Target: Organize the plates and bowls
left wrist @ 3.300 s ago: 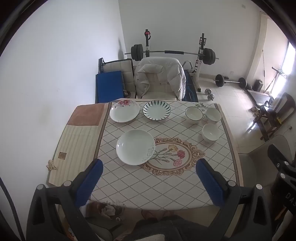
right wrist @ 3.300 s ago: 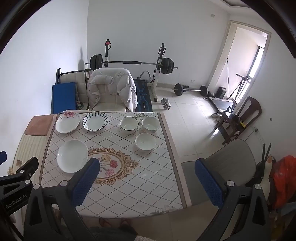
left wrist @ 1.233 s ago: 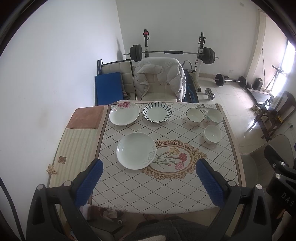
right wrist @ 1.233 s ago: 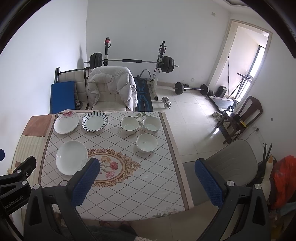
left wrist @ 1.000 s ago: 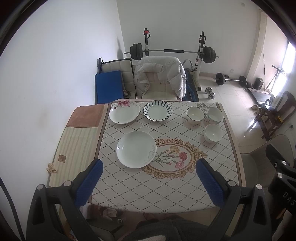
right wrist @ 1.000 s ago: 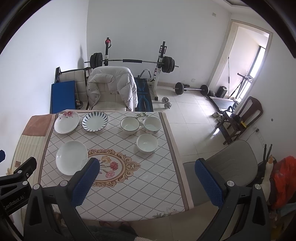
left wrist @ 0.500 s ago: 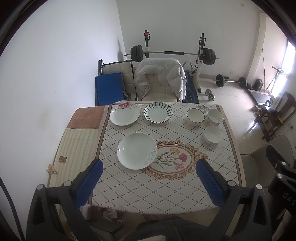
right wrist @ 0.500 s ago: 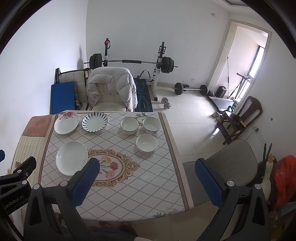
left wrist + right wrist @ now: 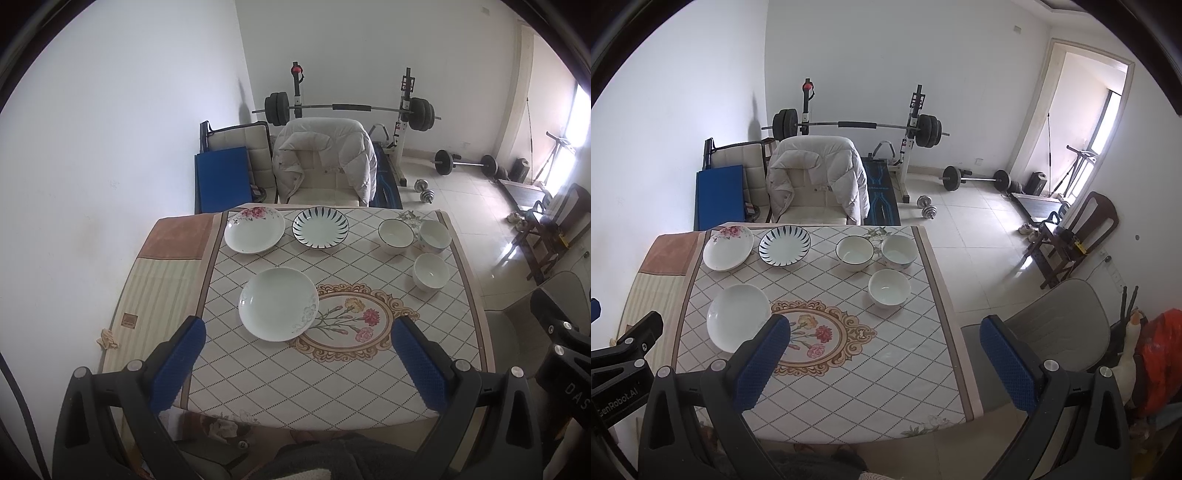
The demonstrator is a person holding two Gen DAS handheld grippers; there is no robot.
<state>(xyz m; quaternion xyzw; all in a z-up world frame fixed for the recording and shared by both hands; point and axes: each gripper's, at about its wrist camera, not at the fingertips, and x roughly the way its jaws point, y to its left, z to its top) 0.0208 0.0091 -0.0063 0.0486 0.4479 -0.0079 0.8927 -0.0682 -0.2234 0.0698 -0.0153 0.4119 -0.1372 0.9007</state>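
Table: table point(image 9: 332, 376) with a diamond-pattern cloth stood below both grippers, with a flower medallion point(image 9: 351, 321) printed near its middle.
Left gripper: left gripper point(image 9: 299, 360) was held high above the near edge of the table; its two blue pads point(image 9: 177, 363) stood wide apart and held nothing.
Right gripper: right gripper point(image 9: 886, 363) was also high above the near right part of the table; its blue fingers point(image 9: 1008, 363) were spread wide, with nothing between them.
Plain plate: white plate point(image 9: 277, 303) lay on the cloth left of the medallion, its rim just over the medallion border.
Far plates: rose plate point(image 9: 255, 229) and blue-striped plate point(image 9: 320, 229) lay side by side at the far edge, close together; I could not tell if they touched.
Bowls: dark-rimmed bowl point(image 9: 396, 230) and second bowl point(image 9: 435, 235) stood close together at the far right corner; small white bowl point(image 9: 430, 272) stood nearer, apart from them, by the right edge.
Left cover: striped cloth point(image 9: 159, 291) lay along the left side of the table.
Behind table: chair with white jacket point(image 9: 325, 158) stood at the far side, and barbell rack point(image 9: 351, 109) stood by the wall.
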